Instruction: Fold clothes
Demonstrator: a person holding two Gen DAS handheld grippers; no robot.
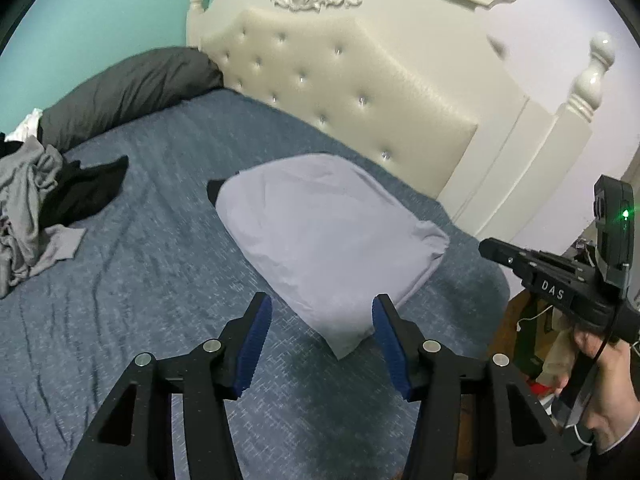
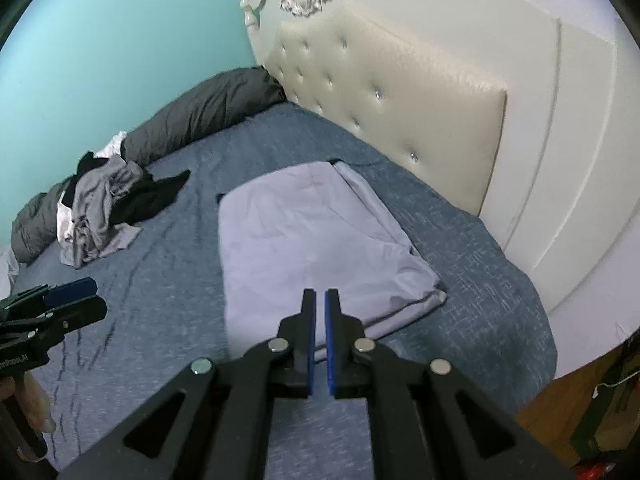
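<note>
A folded pale lilac cotton garment (image 1: 320, 232) lies flat on the blue textured bedspread (image 1: 160, 280), near the cream tufted headboard (image 1: 340, 92). The left gripper (image 1: 320, 344) hangs above its near corner with blue-padded fingers (image 1: 254, 344) spread apart and nothing between them. The right gripper (image 2: 320, 340) hangs over the garment's near edge, its fingers (image 2: 330, 344) almost together with only a thin slit showing, holding nothing. A rumpled heap of grey and black clothes (image 2: 108, 204) lies well apart on the far side, beside a dark grey pillow (image 1: 128, 88).
</note>
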